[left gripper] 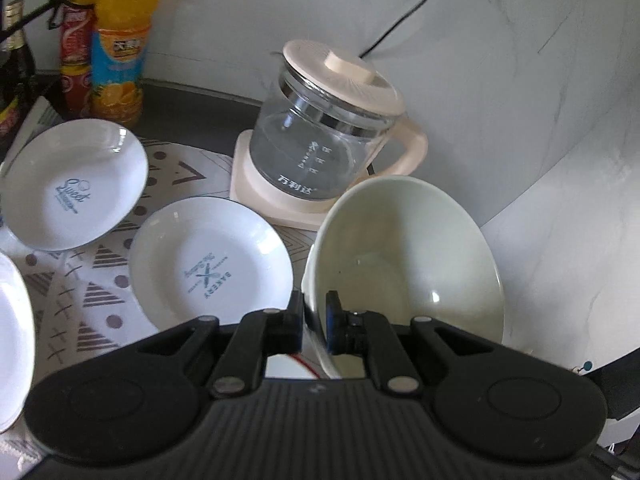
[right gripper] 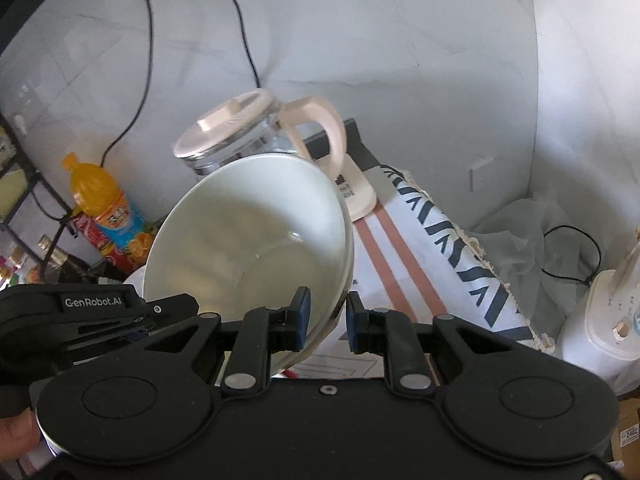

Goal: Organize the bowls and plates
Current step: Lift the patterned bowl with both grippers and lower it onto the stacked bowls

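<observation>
Bowl [left gripper: 404,256] rim clamped in left tongs [left gripper: 314,322], second bowl [right gripper: 248,248] rim clamped in right tongs [right gripper: 328,320]

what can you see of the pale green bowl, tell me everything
The pale green bowl is deep, round, glossy, ceramic-looking and seemingly empty. It is tilted steeply, its opening facing both cameras. The left tool pinches its rim on one side, the right tool on the other, so it appears lifted. The glass kettle stands behind it.
</observation>
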Tool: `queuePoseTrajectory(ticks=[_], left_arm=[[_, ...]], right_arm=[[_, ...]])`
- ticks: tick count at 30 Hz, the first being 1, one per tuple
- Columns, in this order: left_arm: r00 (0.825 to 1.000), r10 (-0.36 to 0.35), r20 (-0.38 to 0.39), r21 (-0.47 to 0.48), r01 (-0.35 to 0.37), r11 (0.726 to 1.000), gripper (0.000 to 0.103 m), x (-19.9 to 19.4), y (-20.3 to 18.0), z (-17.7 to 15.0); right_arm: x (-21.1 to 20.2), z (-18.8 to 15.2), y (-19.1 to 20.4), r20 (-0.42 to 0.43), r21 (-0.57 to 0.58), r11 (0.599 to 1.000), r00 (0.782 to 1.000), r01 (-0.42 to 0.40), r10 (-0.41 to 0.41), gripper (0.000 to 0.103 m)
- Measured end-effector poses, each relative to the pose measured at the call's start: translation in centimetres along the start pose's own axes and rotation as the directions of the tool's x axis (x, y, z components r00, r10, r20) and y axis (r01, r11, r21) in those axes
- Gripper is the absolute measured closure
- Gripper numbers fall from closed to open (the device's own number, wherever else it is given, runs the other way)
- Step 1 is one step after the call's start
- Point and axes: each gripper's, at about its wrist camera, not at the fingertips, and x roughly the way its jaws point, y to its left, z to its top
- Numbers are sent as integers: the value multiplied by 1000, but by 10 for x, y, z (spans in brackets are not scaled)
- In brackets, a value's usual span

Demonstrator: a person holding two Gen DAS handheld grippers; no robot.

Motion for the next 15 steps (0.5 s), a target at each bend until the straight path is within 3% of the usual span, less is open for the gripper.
queuePoseTrajectory(ticks=[6,15], left_arm=[[1000,-3,11,-9,3,1000,94,-24,12,-7],[999,-5,-35,8,5,1000,94,-42,32,-24]], right_arm=[[-15,-12,13,-4,-18,1000,1000,-14,14,84],[-34,-38,28,-28,-6,1000,1000,12,-12,84]])
